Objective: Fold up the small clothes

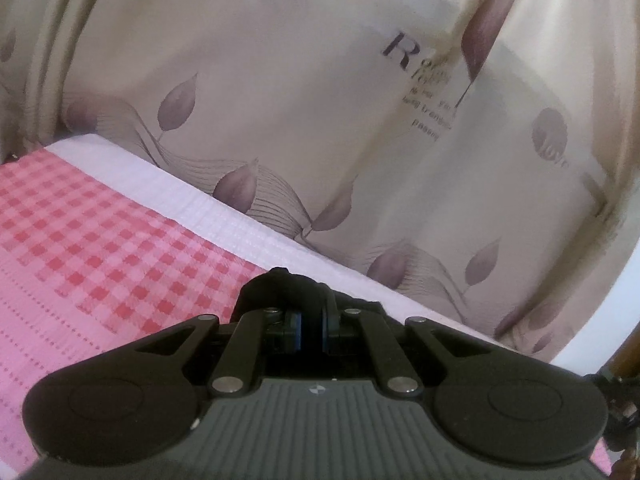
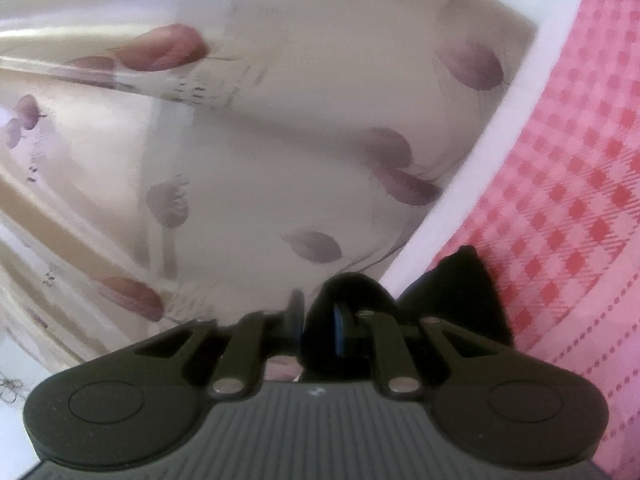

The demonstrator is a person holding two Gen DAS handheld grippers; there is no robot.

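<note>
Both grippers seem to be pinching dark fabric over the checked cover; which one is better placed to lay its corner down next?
Probably right: the right gripper shows more black garment hanging over the pink checked cover. The left gripper shows only a small bunch.

A cream curtain (image 1: pixel 320 120) printed with mauve leaves, fine curving lines and dark lettering, including a large letter R and the word "love", hangs in folds behind a bed. The bed is covered by a pink and red checked sheet (image 1: pixel 100 240) with rows of small dots nearer the camera, and a plain white band (image 1: pixel 224 208) runs along its far edge against the curtain. At the lower right of the left wrist view, a bit of dark carved wood (image 1: pixel 624 412) shows, too little to identify.
</note>
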